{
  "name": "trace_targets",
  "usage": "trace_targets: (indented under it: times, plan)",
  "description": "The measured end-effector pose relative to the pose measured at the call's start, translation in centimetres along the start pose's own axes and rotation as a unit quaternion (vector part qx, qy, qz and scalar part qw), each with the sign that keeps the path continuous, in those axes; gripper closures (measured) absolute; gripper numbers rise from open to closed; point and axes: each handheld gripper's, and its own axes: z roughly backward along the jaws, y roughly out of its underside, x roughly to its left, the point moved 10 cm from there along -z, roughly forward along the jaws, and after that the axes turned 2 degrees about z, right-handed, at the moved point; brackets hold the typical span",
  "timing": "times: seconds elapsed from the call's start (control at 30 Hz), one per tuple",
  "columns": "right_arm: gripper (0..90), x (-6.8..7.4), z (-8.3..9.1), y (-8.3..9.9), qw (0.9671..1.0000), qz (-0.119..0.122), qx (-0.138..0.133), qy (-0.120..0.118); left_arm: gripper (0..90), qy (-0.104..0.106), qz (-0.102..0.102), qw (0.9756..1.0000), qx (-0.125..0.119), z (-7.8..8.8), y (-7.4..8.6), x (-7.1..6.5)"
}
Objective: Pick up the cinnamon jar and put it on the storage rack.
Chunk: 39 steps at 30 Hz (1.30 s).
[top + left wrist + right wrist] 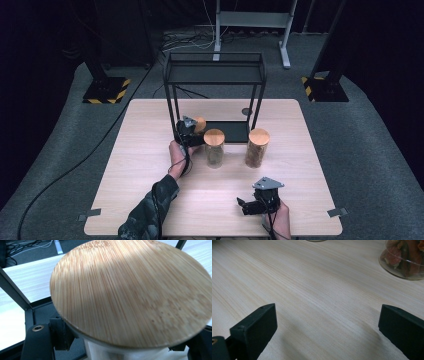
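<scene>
My left gripper [192,132] is shut on a glass jar with a round bamboo lid [200,123], held at the left end of the lower tier [235,131] of a black metal rack [215,67]. In the left gripper view the lid [130,290] is very close. The jar's glass, with something white inside [120,353], sits between the black fingers [60,332]. Two more bamboo-lidded jars stand on the table in front of the rack, one in the middle [214,148] and one to the right [257,147]. My right gripper [245,206] rests open near the front edge, its jaws wide apart [327,332] over bare wood.
The rack's post [15,292] stands just left of the held jar. The base of the jar holding reddish pieces [404,260] lies ahead of the right gripper. The pale wooden table [145,175] has free room at left and front. Cables and stand feet lie on the floor behind.
</scene>
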Motion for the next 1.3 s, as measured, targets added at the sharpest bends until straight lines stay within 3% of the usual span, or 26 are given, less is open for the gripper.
trace_targets:
  times: [0.3, 0.63, 0.87, 1.3]
  plan:
    - [1.3, 0.0, 0.0, 0.0, 1.0000, 0.000, 0.000, 0.000, 25.6, -0.002, 0.008, 1.0000, 0.003, -0.8, -0.2, 0.2]
    - [1.2, 0.0, 0.0, 0.0, 1.0000, 0.001, -0.001, -0.001, 25.6, -0.011, 0.004, 0.9999, 0.012, -1.6, -0.4, 0.7]
    - [1.2, 0.0, 0.0, 0.0, 1.0000, 0.001, -0.001, -0.001, 25.6, -0.016, 0.018, 0.9996, 0.014, -2.2, -0.4, 1.2]
    - [1.3, 0.0, 0.0, 0.0, 1.0000, 0.001, 0.000, -0.002, 25.6, -0.021, 0.022, 0.9994, 0.016, -3.1, -1.1, 1.5]
